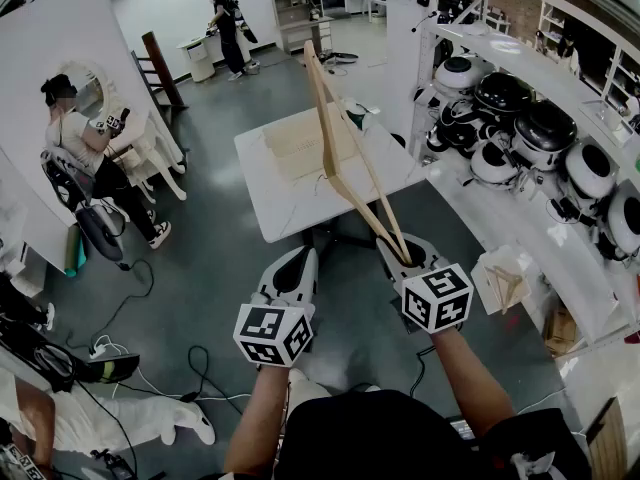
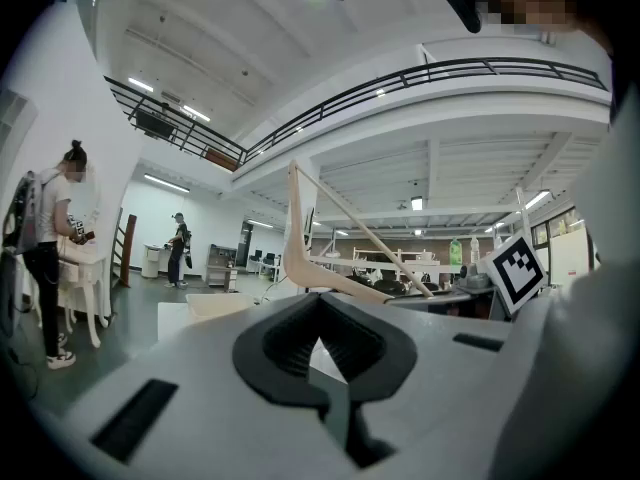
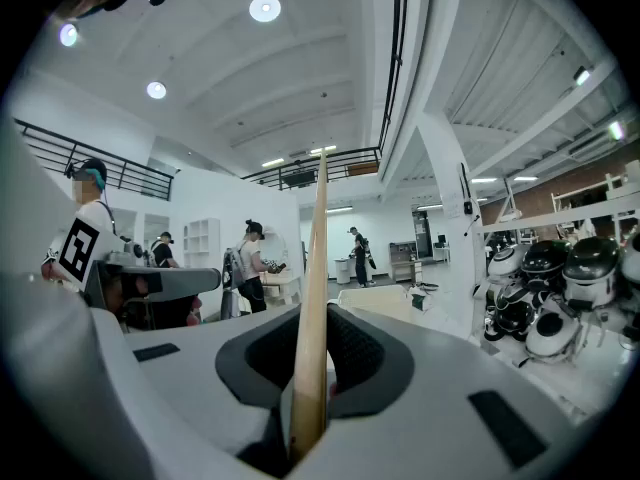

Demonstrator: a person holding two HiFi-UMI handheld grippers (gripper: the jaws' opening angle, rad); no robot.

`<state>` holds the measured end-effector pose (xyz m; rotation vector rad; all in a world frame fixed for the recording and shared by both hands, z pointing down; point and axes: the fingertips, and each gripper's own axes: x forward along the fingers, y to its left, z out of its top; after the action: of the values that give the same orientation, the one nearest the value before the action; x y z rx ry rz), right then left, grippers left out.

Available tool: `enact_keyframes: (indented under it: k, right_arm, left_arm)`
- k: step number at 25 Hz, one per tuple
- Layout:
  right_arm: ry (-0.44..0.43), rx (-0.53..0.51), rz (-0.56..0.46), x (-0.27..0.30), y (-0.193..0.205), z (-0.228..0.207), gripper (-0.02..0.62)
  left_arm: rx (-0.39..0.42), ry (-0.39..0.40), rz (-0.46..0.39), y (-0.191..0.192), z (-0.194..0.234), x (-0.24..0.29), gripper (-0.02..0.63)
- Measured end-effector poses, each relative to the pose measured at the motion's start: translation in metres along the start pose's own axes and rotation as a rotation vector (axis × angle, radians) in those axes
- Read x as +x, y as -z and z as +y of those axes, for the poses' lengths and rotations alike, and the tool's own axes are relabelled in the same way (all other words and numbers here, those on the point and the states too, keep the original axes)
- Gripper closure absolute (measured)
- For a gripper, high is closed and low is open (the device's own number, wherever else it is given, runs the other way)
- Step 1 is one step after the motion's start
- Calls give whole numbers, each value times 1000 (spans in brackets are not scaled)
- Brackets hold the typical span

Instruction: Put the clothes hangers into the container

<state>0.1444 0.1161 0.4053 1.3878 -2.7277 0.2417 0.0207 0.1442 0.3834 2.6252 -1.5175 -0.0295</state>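
In the head view my right gripper point(image 1: 405, 256) is shut on the lower end of a wooden clothes hanger point(image 1: 327, 128). The hanger slants up and away over a white table point(image 1: 290, 213). A pale, shallow container point(image 1: 300, 146) sits on that table, under the hanger's far end. My left gripper point(image 1: 298, 263) hangs beside the right one, shut with nothing in it. In the right gripper view the hanger point(image 3: 312, 298) stands clamped between the jaws point(image 3: 310, 378), with the container point(image 3: 385, 303) beyond. In the left gripper view the shut jaws point(image 2: 322, 346) point at the hanger point(image 2: 300, 238) and the container point(image 2: 222, 306).
A long white shelf point(image 1: 520, 223) at the right carries several round black-and-white devices point(image 1: 545, 133) and a small white box of wooden pieces point(image 1: 503, 280). Cables point(image 1: 190, 368) lie on the grey floor. A person point(image 1: 90, 158) stands at the left, another point(image 1: 225, 23) far back.
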Motion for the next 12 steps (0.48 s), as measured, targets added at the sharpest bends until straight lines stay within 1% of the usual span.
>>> enact_keyframes:
  k: [9,12]
  right_arm:
    - [4,27,2,7,3,-6,531]
    - [4,26,3,8,3,-9,531]
  left_arm:
    - [-21,-5,-5,-1,7,6,601]
    - [-20,13,-4,0,3,9,602]
